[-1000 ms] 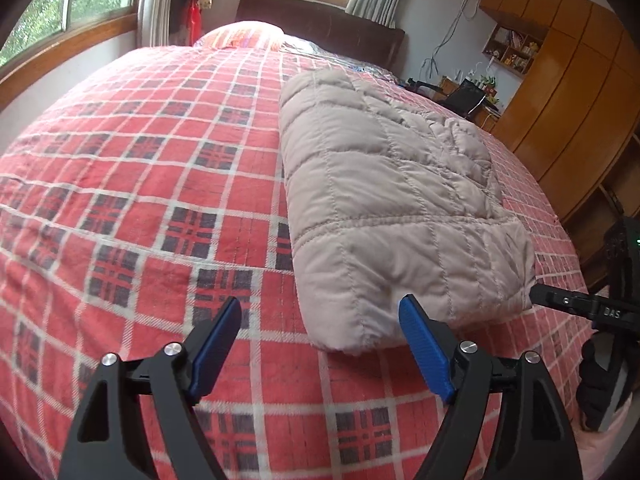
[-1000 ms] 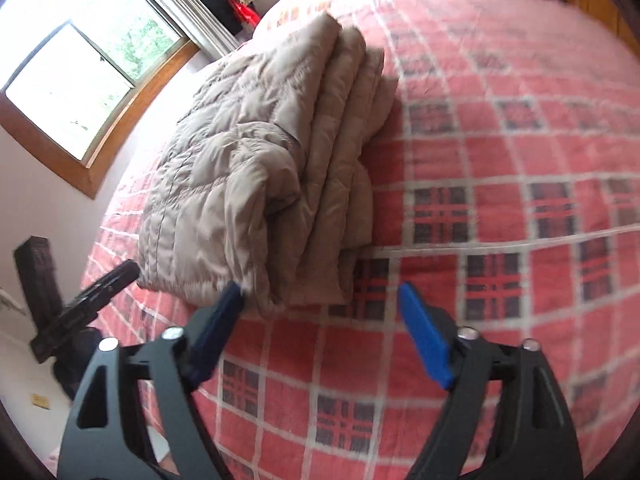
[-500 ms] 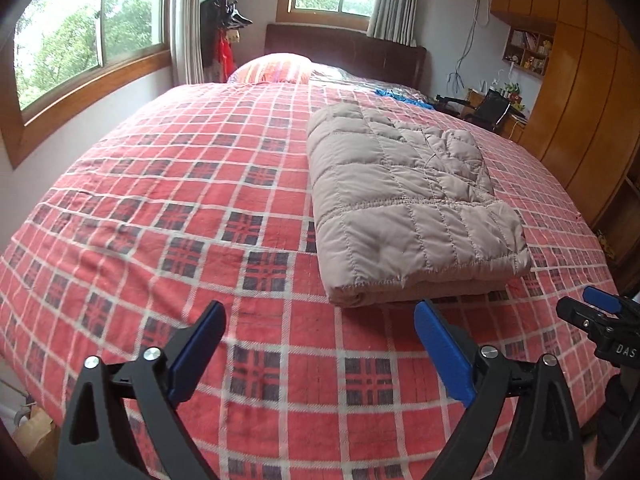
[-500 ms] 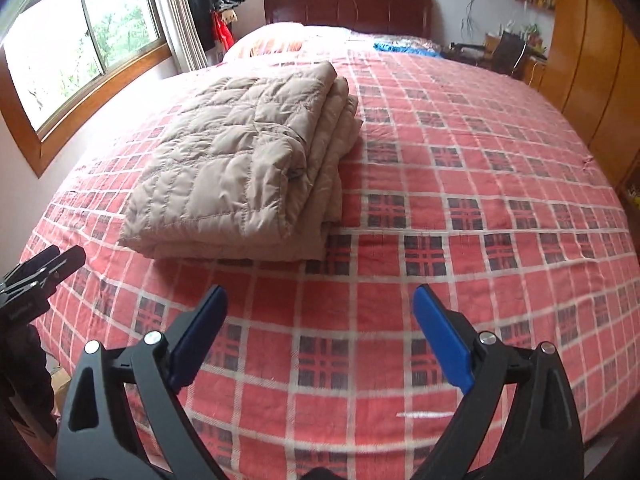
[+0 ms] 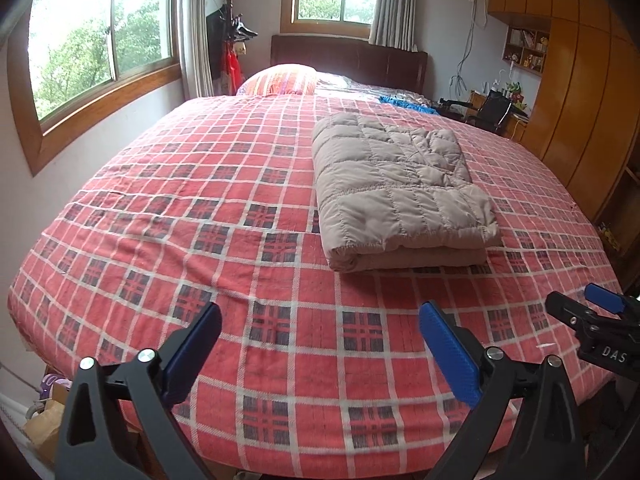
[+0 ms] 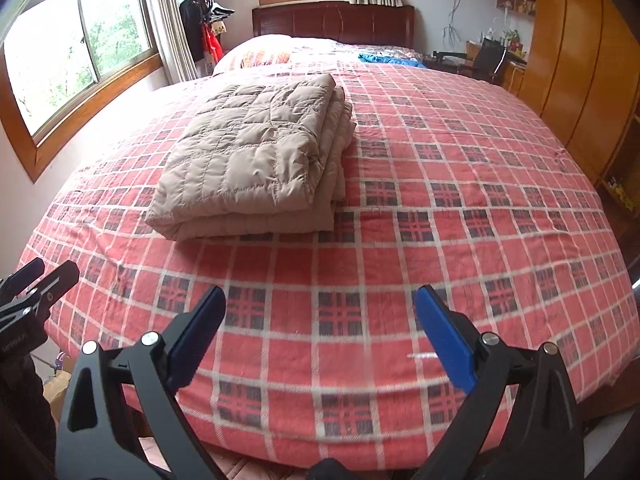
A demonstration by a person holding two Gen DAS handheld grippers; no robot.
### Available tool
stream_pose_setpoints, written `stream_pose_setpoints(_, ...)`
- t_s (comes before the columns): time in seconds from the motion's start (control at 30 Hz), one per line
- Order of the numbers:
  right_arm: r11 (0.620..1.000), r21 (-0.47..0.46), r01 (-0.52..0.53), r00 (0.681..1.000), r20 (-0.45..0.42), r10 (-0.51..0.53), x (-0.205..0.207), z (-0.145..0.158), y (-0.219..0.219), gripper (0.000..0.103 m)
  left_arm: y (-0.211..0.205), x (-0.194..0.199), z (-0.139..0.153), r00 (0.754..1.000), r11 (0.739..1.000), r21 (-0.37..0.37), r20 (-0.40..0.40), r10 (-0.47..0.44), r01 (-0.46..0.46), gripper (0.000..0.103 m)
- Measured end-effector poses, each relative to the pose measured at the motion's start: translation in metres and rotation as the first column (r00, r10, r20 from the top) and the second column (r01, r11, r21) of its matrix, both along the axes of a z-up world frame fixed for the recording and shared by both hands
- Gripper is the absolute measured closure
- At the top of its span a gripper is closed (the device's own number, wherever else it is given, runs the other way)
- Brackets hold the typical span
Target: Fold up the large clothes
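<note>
Withdrawing from a finished fold: both grippers now stand clear of the garment.

A second ago the left gripper [image 5: 318, 344] and right gripper [image 6: 320, 330] sat at the near edge of the beige quilted coat [image 5: 396, 190]; both have since pulled back past the foot of the plaid bed [image 5: 200, 220], jaws apart and empty. Coat lies mid-bed as a squared, layered bundle, well apart from either tool. Judgement: folding appears complete; no further correction looks needed.
</note>
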State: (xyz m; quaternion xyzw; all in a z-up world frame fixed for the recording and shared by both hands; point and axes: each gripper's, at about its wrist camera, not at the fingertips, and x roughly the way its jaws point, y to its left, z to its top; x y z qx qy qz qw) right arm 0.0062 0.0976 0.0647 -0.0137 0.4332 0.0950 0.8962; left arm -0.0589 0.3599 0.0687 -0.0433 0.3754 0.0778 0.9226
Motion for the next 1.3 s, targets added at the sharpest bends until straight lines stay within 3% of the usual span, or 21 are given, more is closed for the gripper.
stream_pose_setpoints(0.43, 0.999, -0.031, 0.034, 0.998, 0.053, -0.033, -0.030, 0.011, 0.004, 0.008, -0.005, -0.031, 0.016, 0.997, 0.998, 0.047, 0.058, 0.041, -0.044, 0.004)
stream_pose_setpoints(1.3, 0.998, -0.034, 0.060, 0.996, 0.065, -0.058, -0.040, 0.012, 0.001, 0.008, -0.005, -0.039, 0.011, 0.998, 0.998, 0.045, 0.044, 0.039, -0.041, 0.004)
